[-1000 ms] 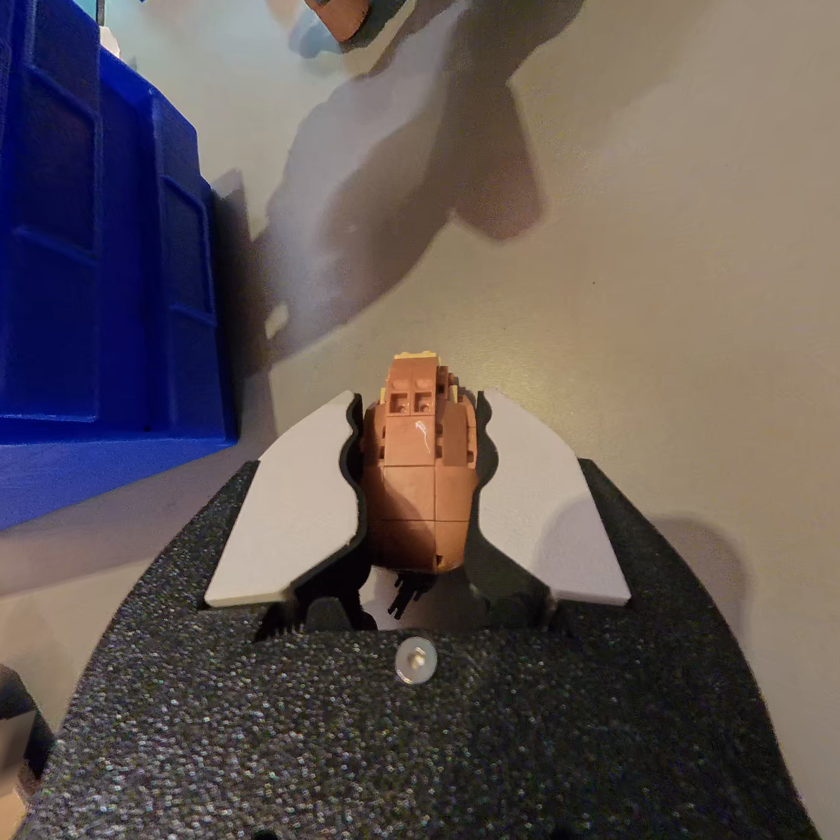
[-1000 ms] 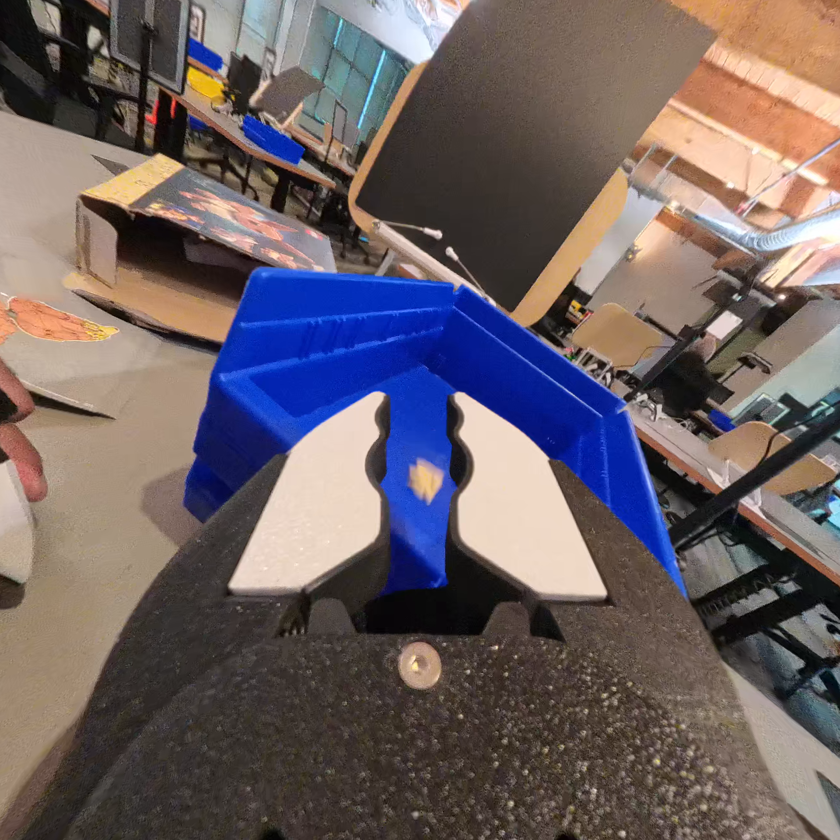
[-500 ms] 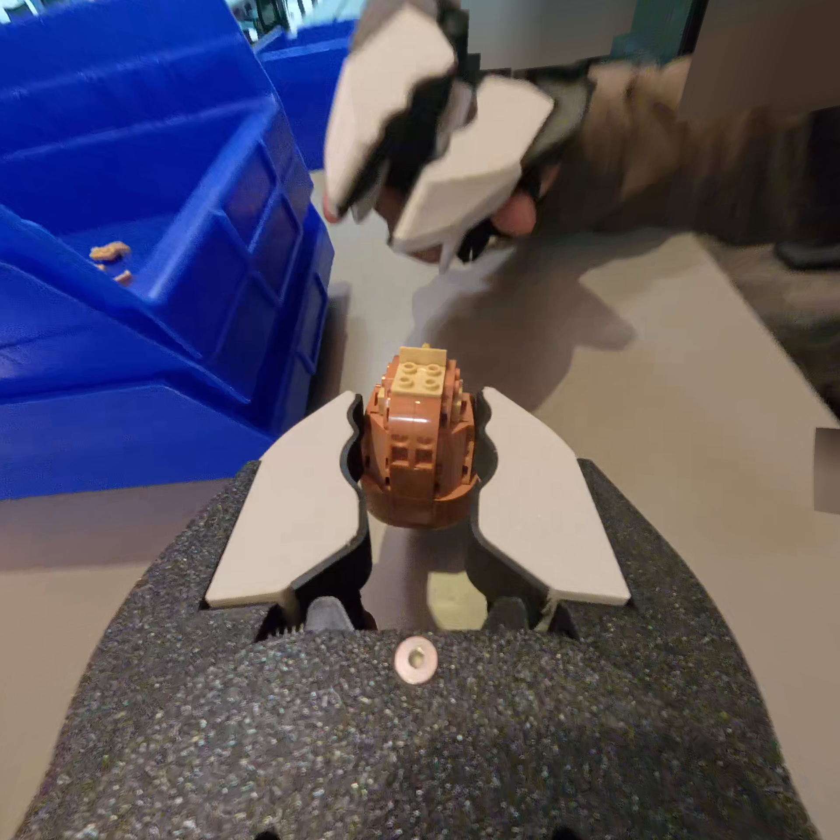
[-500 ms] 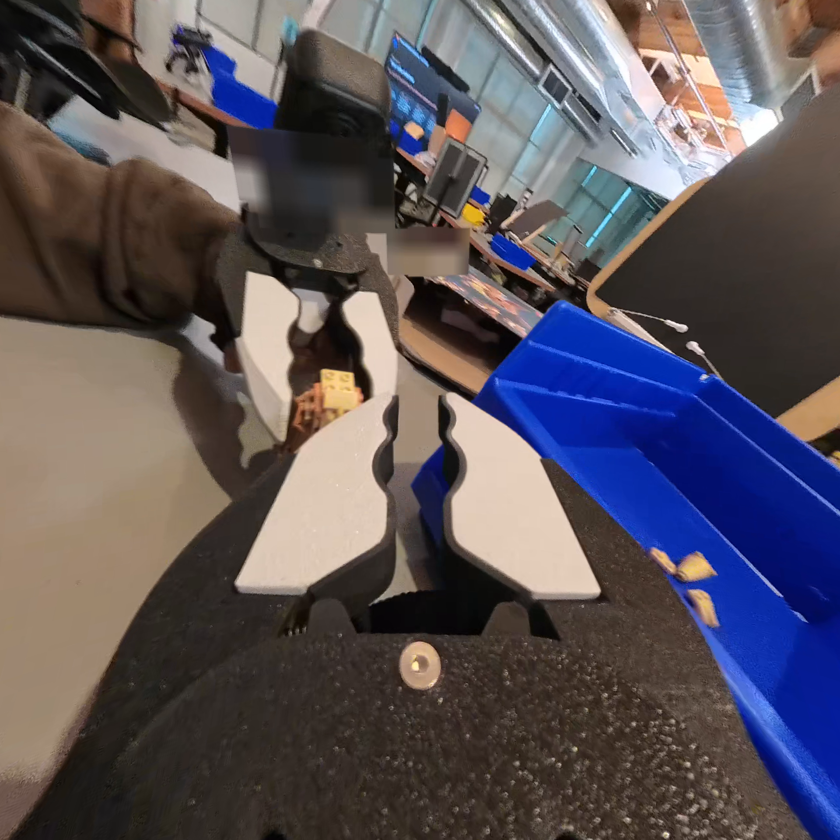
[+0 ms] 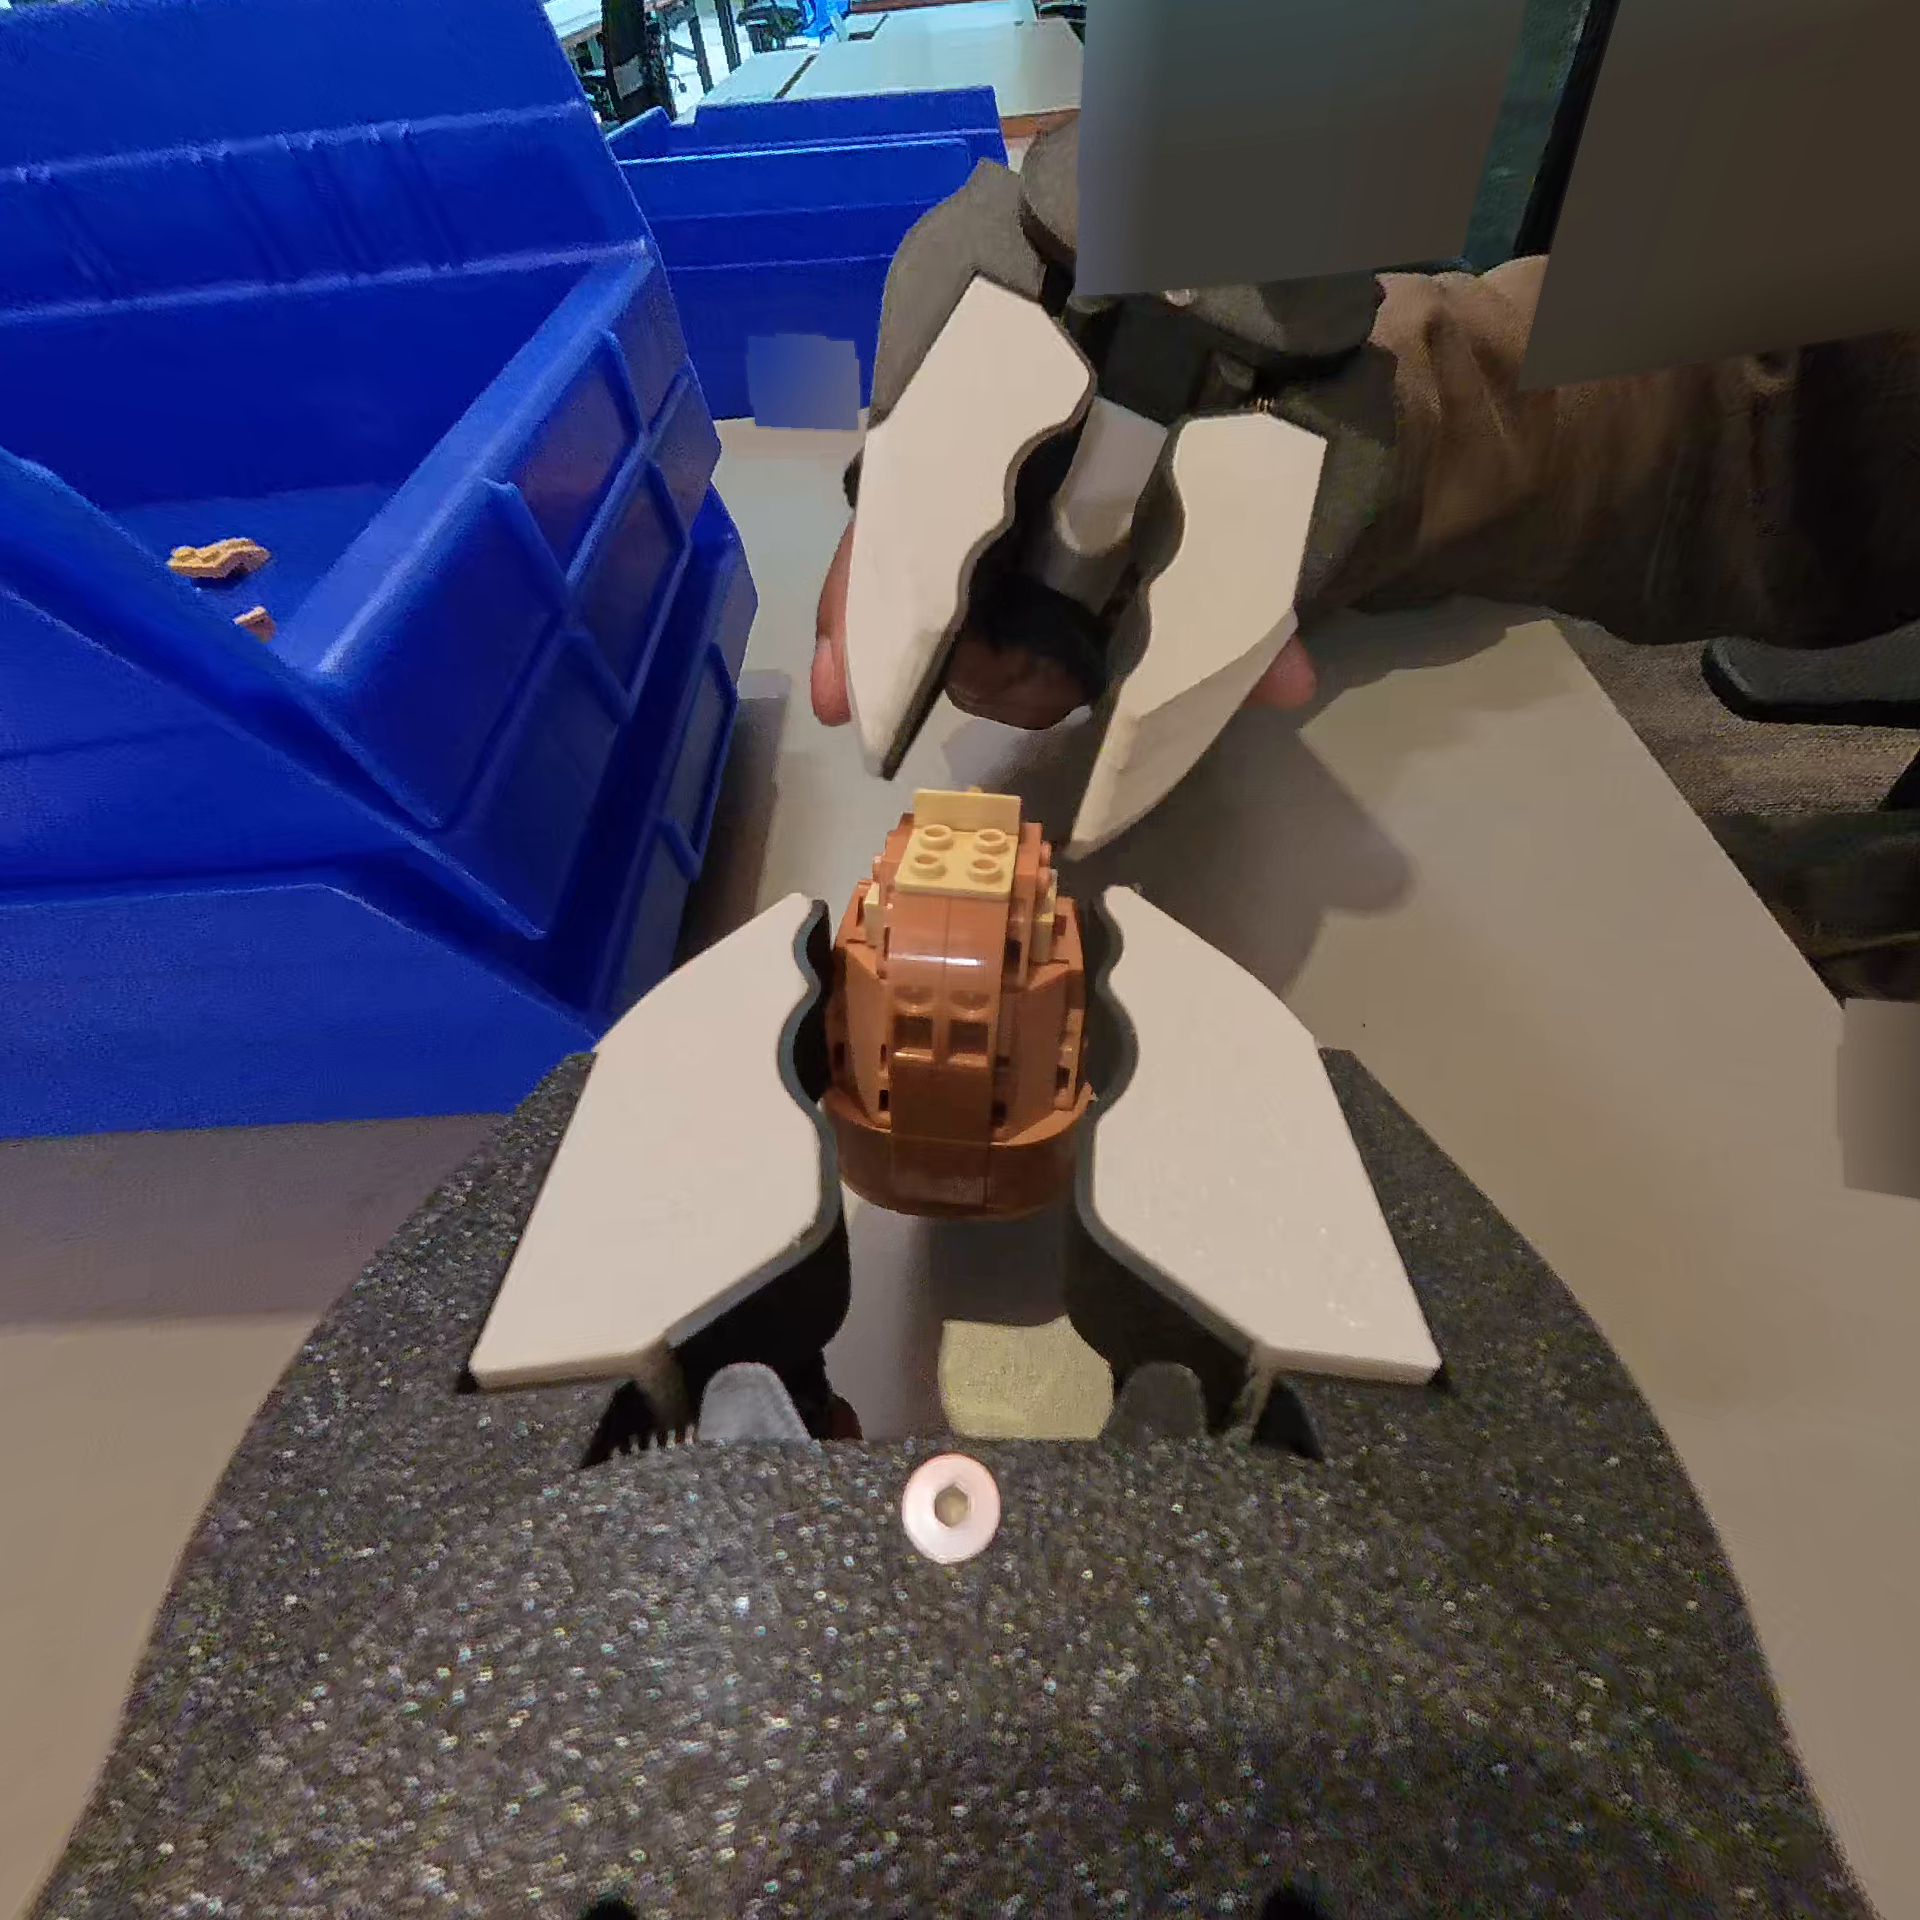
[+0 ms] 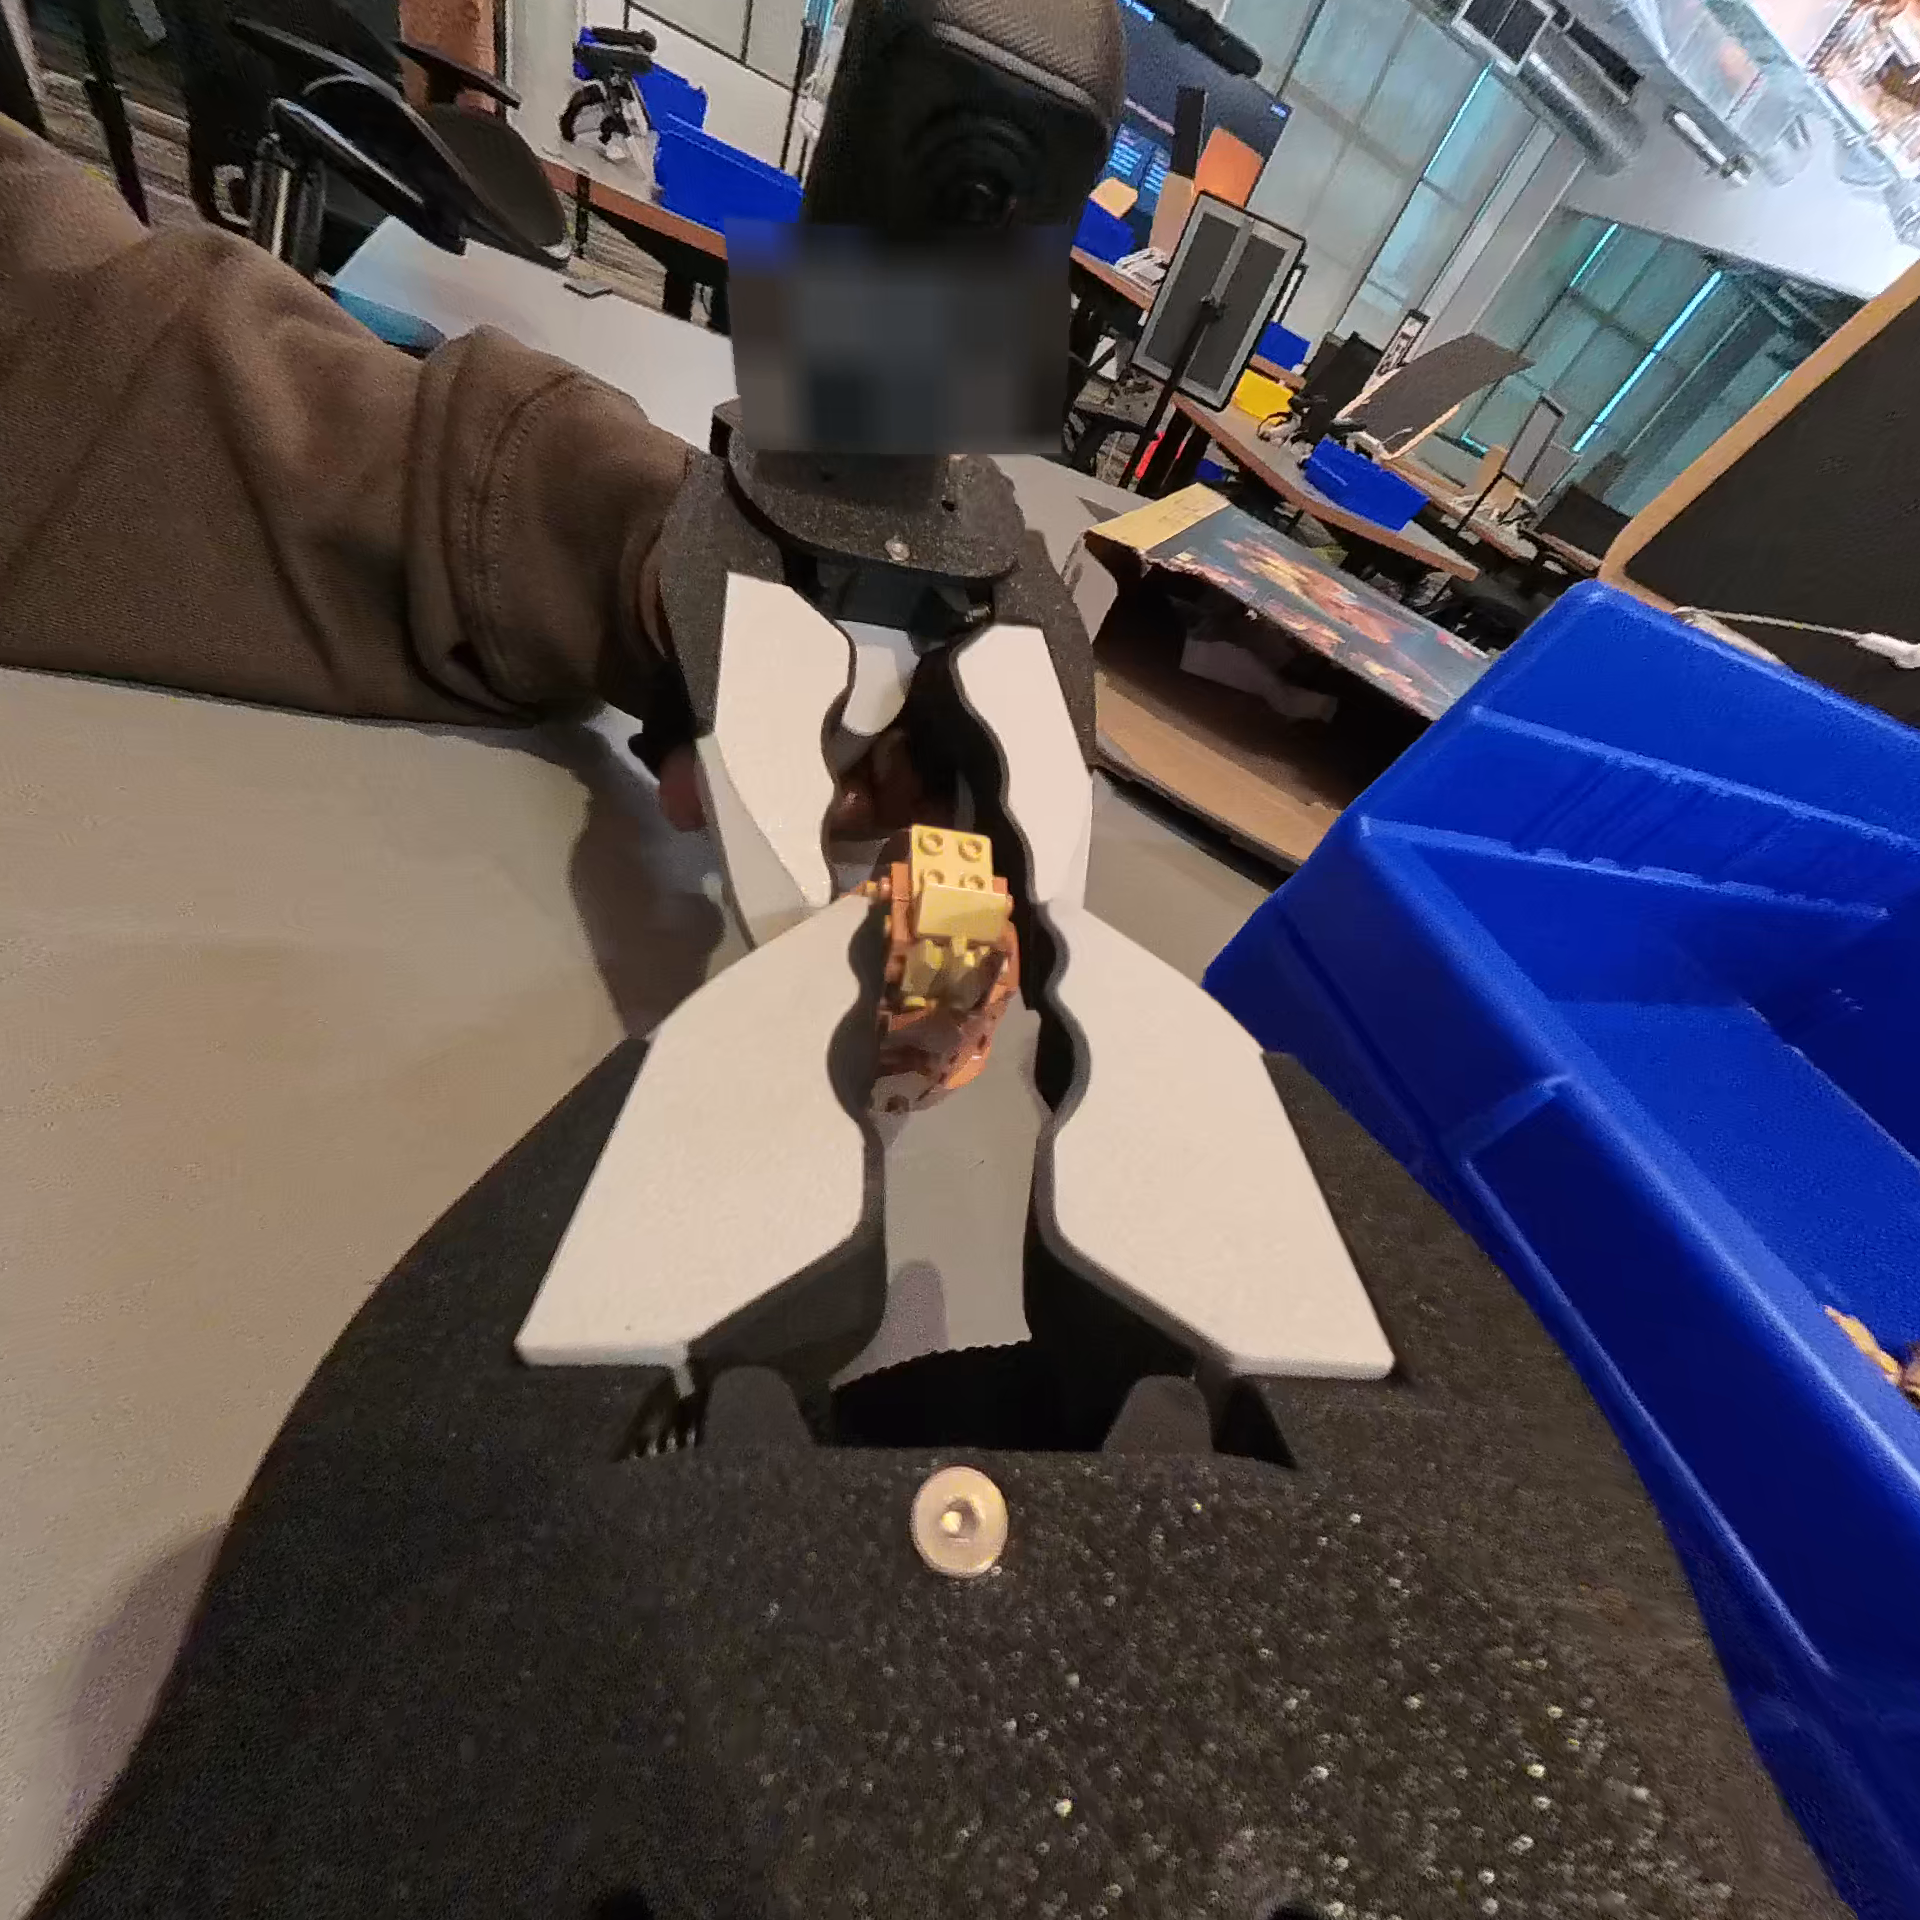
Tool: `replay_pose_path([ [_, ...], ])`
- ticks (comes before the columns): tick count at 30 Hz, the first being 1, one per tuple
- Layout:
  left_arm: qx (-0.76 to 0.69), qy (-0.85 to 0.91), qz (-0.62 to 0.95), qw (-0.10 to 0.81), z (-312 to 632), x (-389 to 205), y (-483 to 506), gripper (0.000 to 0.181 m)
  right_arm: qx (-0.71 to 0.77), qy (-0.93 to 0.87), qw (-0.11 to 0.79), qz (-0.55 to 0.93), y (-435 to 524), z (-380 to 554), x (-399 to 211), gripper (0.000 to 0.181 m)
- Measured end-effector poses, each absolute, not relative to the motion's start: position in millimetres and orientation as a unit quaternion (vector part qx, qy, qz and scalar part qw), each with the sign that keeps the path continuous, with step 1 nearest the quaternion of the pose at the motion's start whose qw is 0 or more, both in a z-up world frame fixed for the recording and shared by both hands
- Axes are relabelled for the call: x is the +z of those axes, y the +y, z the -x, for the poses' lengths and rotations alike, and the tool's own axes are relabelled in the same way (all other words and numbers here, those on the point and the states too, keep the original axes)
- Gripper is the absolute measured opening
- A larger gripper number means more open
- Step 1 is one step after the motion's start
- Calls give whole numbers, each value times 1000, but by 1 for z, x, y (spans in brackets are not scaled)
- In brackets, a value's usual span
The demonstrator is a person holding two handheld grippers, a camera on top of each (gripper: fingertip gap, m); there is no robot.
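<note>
My left gripper (image 5: 961,904) is shut on a brown brick model (image 5: 956,1049) with a tan studded brick (image 5: 961,857) on top, held above the grey table (image 5: 1455,1039). My right gripper (image 5: 982,805) faces it from the far side, open, with its fingertips (image 5: 883,727) just above and beside the tan brick, apart from it. In the right wrist view the model (image 6: 940,987) sits between the tips of my right gripper (image 6: 945,909), with my left gripper (image 6: 920,894) behind it. The model's underside is hidden.
A big blue bin (image 5: 364,623) stands close on the left, with small tan pieces (image 5: 218,561) inside; it also shows in the right wrist view (image 6: 1662,1039). A second blue bin (image 5: 821,208) stands behind. A person's brown sleeve (image 6: 312,499) and an open cardboard box (image 6: 1247,727) lie beyond. Both grippers' tips are close together, under 4 cm apart.
My left gripper tilted up from facing the tabletop to level, still holding the model. My right gripper swung away from the blue bin, opened wider and closed in on the model's tan top.
</note>
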State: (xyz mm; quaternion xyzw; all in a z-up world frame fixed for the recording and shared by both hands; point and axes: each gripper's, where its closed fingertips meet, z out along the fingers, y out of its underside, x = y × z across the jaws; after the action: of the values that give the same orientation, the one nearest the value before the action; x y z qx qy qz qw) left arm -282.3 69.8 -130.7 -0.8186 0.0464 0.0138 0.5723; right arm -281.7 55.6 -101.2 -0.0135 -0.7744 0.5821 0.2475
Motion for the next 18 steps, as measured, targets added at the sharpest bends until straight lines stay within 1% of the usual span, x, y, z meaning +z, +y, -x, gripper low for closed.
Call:
replay_pose_path([
  [10,21,46,826,561,283,-138,73,47,566,-791,231,24,55,284,-113,27],
  [18,52,49,847,526,288,-151,72,47,558,-797,232,25,57,287,-117,21],
])
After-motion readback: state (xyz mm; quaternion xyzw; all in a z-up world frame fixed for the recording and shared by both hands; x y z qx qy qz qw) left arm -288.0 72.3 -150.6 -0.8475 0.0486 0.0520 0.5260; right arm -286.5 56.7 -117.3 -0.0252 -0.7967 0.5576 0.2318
